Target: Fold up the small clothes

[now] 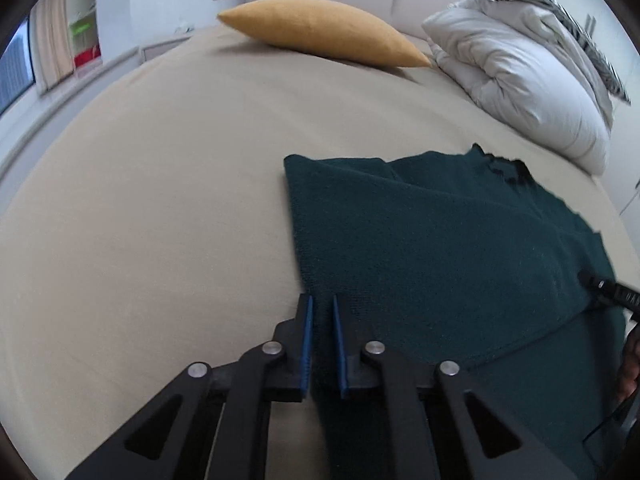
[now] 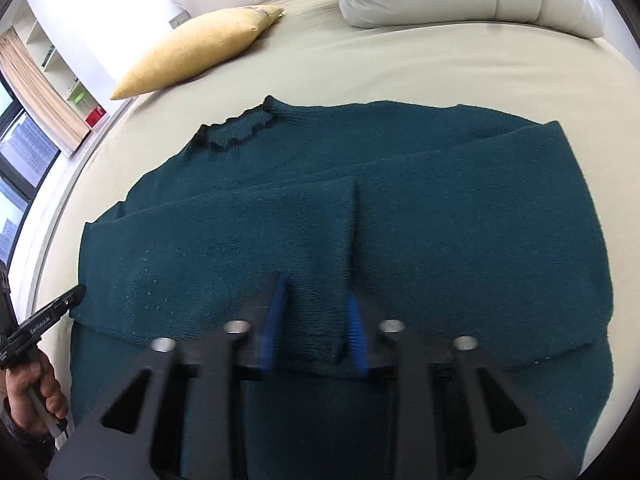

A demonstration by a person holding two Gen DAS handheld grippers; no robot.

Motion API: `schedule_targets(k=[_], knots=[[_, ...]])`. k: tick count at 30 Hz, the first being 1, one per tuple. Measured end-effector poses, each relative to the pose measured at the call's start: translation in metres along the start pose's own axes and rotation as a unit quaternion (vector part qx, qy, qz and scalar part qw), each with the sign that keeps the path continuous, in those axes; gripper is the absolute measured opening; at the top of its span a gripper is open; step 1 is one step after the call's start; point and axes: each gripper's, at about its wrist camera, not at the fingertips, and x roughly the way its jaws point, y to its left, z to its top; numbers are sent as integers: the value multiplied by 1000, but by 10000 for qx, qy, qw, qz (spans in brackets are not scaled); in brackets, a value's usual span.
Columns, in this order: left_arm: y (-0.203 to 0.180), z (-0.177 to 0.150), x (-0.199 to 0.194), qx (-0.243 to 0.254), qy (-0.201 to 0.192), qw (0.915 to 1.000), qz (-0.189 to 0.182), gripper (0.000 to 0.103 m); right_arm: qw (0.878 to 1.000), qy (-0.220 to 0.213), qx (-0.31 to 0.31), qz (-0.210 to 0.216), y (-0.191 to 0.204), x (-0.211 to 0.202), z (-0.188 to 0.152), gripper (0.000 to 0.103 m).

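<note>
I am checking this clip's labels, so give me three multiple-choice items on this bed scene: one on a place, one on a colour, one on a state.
1. Where does the yellow cushion lie?
A. on the sweater
B. on the bed, beyond the sweater's collar
C. on the floor

2. What colour is the sweater?
A. dark teal green
B. red
C. white

3. How do the sleeves lie?
A. spread out wide on the bed
B. hanging off the bed
C. folded in across the body

Key: 1 B, it rests on the beige sheet past the collar, near the white duvet. 2 A, teal knit in both views. 3 C, two flaps meet at a seam mid-body.
</note>
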Motion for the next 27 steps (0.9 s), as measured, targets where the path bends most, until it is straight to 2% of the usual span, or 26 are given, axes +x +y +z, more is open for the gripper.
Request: schedule_targets(k=[1, 3, 8, 10, 11, 14, 16, 17, 19, 21, 24, 27], knots=[[-2, 0, 0, 74, -11, 10000, 33, 8, 10000, 5, 12, -22, -1, 0, 1, 9], [0, 0, -2, 124, -32, 9999, 26, 8, 10000, -13, 39, -40, -3, -6, 1, 7], [-3, -3, -2, 267, -74, 9995, 152, 7, 9996, -239, 69, 106, -2, -31, 0, 6], [-3, -6, 7, 269, -66, 9994, 210, 8, 9999, -29, 160, 48, -9, -16, -2, 7], [-4, -7, 8, 303, -96, 9992, 243, 8, 9995, 142, 242, 111, -16, -3, -4, 7], [-4, -8, 7, 344, -131, 9990, 257, 8, 9970, -106, 511, 577, -35, -4, -10, 6], [-1, -9, 6, 293, -137, 9993, 179, 12, 9960, -85, 599, 653, -39, -11, -13, 8], [1, -9, 6, 270, -133, 9994, 159, 12, 9959, -62, 646, 623, -41, -14, -14, 10], [2, -8, 5, 269, -134, 9994, 154, 12, 9965, -147, 780, 271, -39, -31, -12, 16], [0, -9, 5, 322, -159, 9992, 201, 12, 9966, -484, 667, -7, -27, -52, -6, 15], [-2, -10, 6, 362, -208, 9989, 223, 12, 9955, -793, 333, 395, 0, -70, 9, 15], [1, -10, 7, 339, -245, 9990, 171, 12, 9948, -640, 151, 772, 17, -52, 16, 15]])
